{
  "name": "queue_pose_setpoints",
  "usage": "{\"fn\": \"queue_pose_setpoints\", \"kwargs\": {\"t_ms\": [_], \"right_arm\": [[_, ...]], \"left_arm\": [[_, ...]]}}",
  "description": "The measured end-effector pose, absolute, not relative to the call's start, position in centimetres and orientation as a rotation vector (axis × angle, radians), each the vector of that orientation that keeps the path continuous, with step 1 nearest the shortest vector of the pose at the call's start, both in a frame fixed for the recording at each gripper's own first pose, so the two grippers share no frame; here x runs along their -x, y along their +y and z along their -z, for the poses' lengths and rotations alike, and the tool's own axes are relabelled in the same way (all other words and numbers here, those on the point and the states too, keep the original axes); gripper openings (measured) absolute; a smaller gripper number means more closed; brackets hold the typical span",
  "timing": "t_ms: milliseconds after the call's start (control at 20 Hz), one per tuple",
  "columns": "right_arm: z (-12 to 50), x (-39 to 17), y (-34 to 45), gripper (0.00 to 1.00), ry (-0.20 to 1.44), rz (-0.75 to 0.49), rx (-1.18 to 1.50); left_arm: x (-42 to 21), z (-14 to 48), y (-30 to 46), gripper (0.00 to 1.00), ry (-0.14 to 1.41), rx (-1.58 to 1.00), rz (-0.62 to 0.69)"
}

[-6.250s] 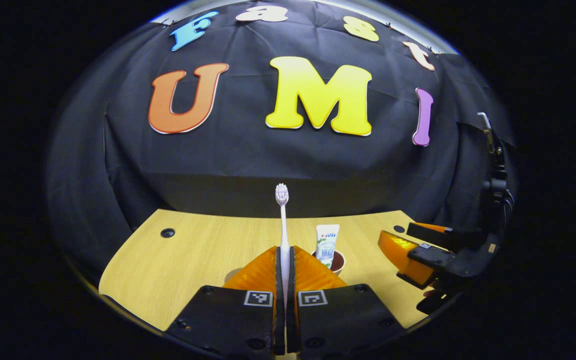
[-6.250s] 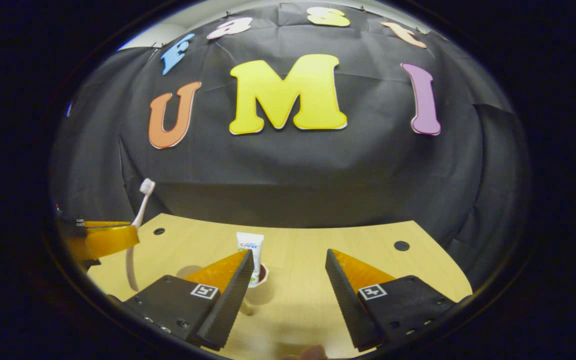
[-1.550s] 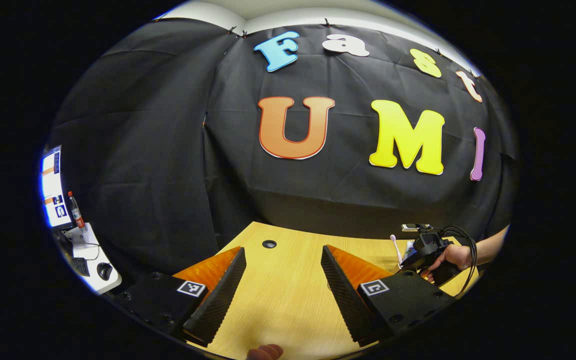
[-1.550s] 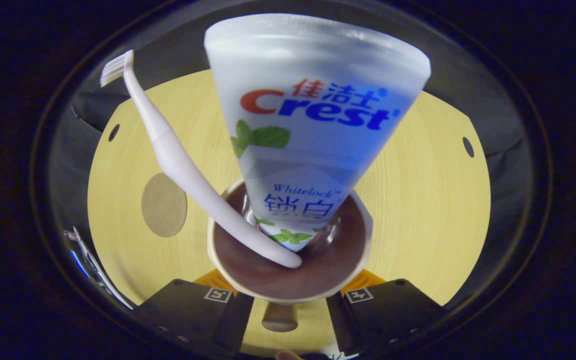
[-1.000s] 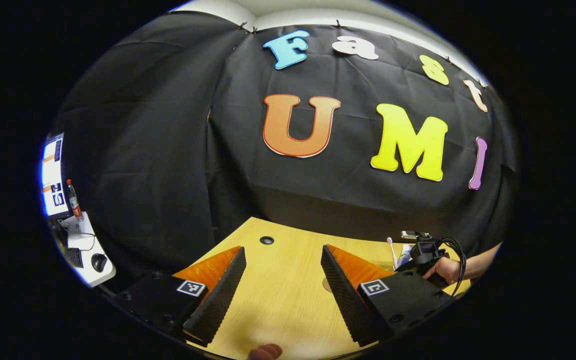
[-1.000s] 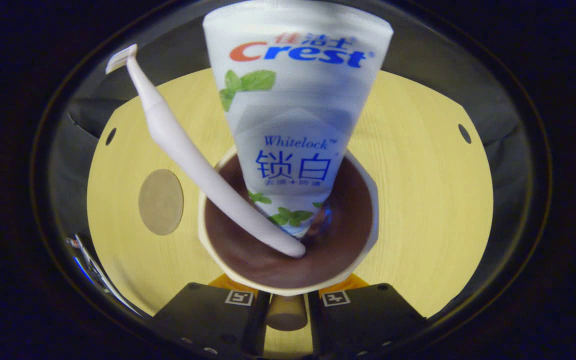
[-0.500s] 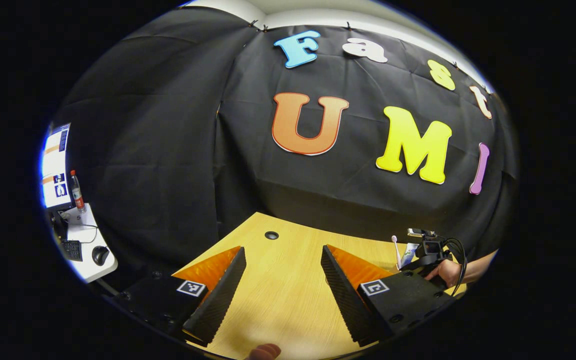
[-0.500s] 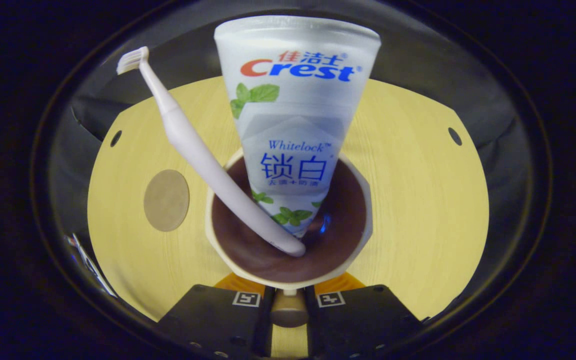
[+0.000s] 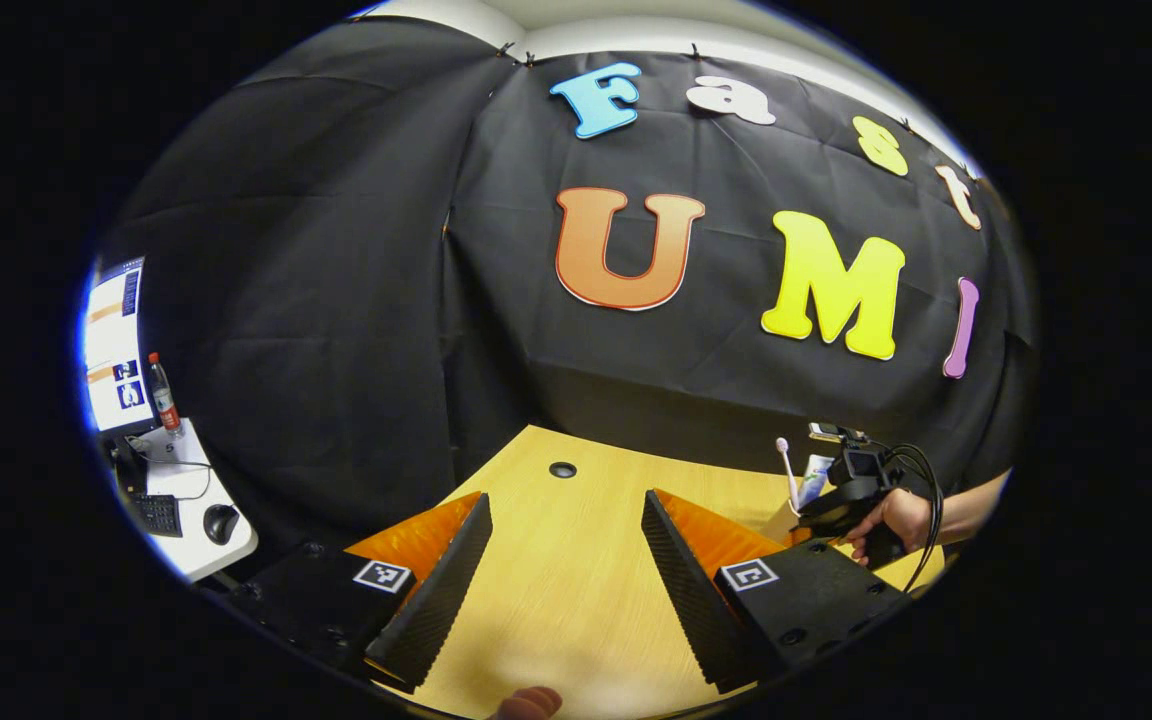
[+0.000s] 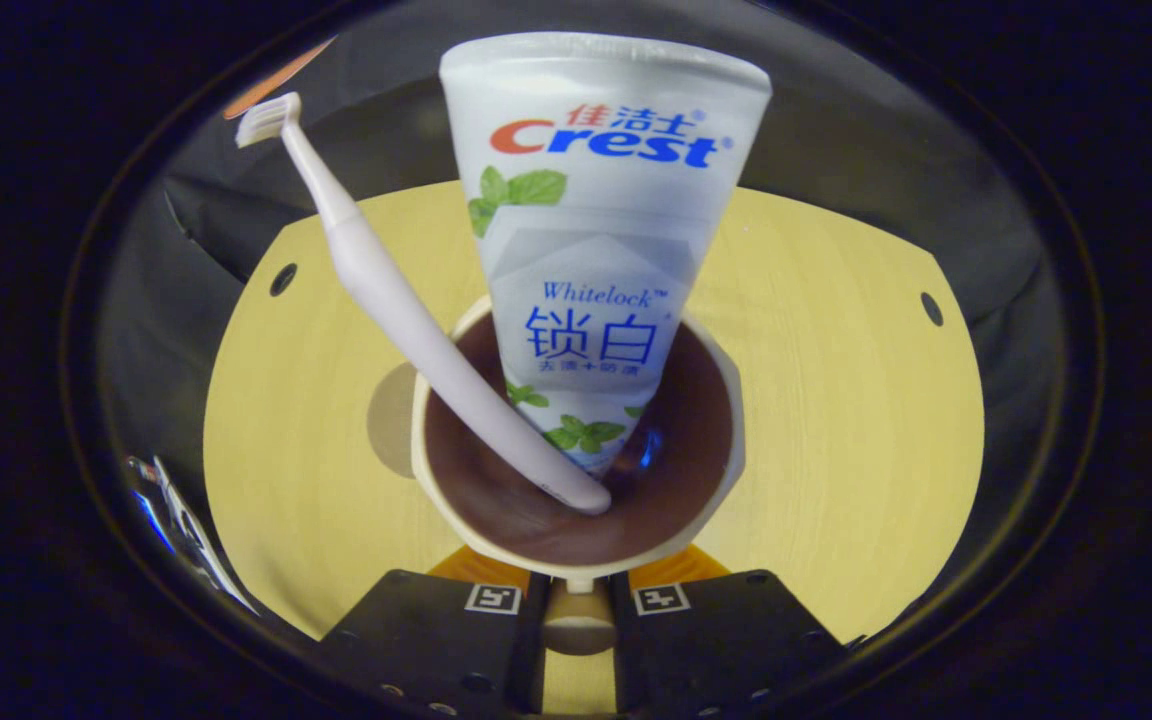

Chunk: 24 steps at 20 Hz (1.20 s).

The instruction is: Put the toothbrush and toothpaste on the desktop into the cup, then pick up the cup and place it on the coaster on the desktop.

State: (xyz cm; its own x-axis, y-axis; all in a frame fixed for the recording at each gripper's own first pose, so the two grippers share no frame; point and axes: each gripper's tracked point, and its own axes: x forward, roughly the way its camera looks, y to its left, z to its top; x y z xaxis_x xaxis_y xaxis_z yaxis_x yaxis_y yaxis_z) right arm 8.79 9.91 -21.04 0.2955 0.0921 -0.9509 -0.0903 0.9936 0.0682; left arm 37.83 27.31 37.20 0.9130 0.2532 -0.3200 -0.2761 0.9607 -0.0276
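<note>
In the right gripper view a cream cup [image 10: 681, 470] with a brown inside holds a pale toothbrush [image 10: 386, 290], which leans left, and an upright white toothpaste tube [image 10: 596, 220]. My right gripper [image 10: 576, 592] is shut on the cup's handle [image 10: 576, 625]. The round tan coaster [image 10: 388, 420] lies on the desk just left of the cup, partly hidden by its rim. My left gripper [image 9: 564, 500] hangs open over the desk's left part with nothing between its fingers. In the left gripper view the cup [image 9: 779, 523] and a hand [image 9: 896, 512] holding the right gripper show at the right.
The light wooden desk [image 10: 836, 400] has round cable holes at its back corners [image 10: 284, 279], [image 10: 930, 308]. Past the desk's left end stands a white side table [image 9: 186, 500] with a screen, a bottle, a keyboard and a mouse. Black cloth closes off the back.
The right gripper closed on the cup's handle about a second ago. The cup has since moved left, and its rim now covers part of the coaster. The left gripper stays open, hardly moved.
</note>
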Motion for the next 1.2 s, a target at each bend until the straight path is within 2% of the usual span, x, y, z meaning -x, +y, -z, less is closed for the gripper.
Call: {"fn": "queue_pose_setpoints", "kwargs": {"t_ms": [450, 850, 1200], "right_arm": [[23.7, -10.3, 15.2, 0.25, 1.288, -0.226, 0.064], [24.4, -9.3, 19.0, 0.25, 1.318, -0.192, 0.105], [24.4, -9.7, 18.4, 0.26, 1.321, -0.183, 0.116]], "left_arm": [[-35.8, -38.2, 30.2, 0.96, 0.314, 0.042, -0.312], [-35.2, -37.5, 32.0, 0.96, 0.330, 0.054, -0.341], [-35.6, -37.2, 32.0, 0.96, 0.340, 0.068, -0.336]]}}
